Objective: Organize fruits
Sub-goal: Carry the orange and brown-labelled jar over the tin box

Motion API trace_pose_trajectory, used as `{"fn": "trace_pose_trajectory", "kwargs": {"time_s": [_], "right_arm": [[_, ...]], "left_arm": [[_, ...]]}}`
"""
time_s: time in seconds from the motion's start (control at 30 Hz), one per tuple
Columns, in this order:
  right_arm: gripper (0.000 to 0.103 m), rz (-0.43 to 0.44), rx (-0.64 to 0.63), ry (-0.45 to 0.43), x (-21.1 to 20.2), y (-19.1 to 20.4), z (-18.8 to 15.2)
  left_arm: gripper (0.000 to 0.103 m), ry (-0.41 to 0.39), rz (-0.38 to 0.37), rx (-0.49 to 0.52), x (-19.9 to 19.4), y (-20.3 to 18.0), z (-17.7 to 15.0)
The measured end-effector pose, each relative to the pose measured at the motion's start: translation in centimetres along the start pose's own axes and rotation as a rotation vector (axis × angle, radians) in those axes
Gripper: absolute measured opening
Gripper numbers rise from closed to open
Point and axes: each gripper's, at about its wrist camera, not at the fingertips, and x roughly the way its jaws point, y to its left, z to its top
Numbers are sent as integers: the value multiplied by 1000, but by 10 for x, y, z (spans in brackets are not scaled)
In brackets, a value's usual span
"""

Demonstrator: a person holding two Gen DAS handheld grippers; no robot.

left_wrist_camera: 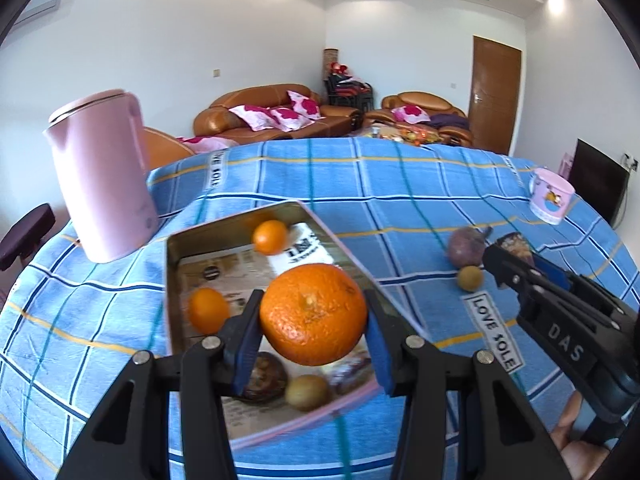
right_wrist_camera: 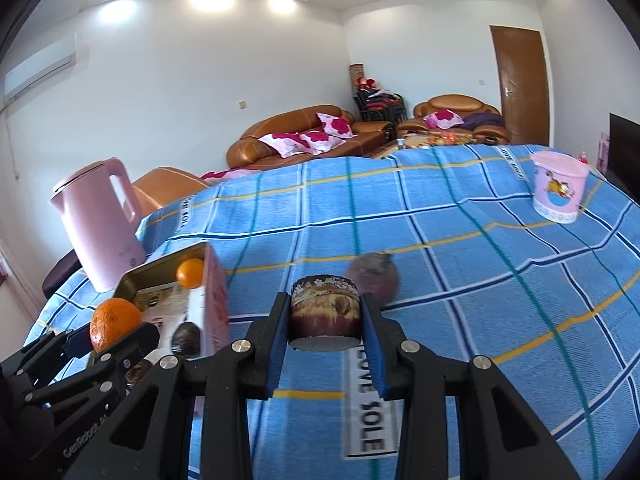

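My left gripper [left_wrist_camera: 312, 304] is shut on a large orange [left_wrist_camera: 312, 314], held above the open metal tin tray [left_wrist_camera: 232, 220]. In the tray lie two small oranges [left_wrist_camera: 271, 237], a dark brown fruit [left_wrist_camera: 264, 376] and a greenish-brown fruit [left_wrist_camera: 306, 390]. My right gripper [right_wrist_camera: 326, 320] is shut on a brown, flat-bottomed cylindrical piece [right_wrist_camera: 324, 308], held over the blue checked cloth. A purple round fruit [right_wrist_camera: 374, 282] lies on the cloth just beyond it. A small yellow-brown fruit [left_wrist_camera: 470, 278] lies next to the purple one. The right wrist view shows the left gripper [right_wrist_camera: 116, 332] with its orange at lower left.
A pink kettle [left_wrist_camera: 102, 176] stands at the table's left edge behind the tray. A pink printed cup [right_wrist_camera: 558, 192] stands at the far right of the cloth. Sofas and a door lie beyond the table.
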Motion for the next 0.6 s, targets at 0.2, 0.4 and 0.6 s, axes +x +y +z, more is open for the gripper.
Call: {"fn": "trace_pose_trajectory", "kwargs": {"time_s": [0.2,0.4,0.6], "right_arm": [[37,31,-31,5,5,24,0],[37,62,-61,15,11,45,-1],[37,88,-87,32,18,61,-5]], "left_arm": [[49,9,30,-37,3,23,-1],[49,15,49,-52,6,36,-1],[49,26,73,-61,12,45,-1]]}}
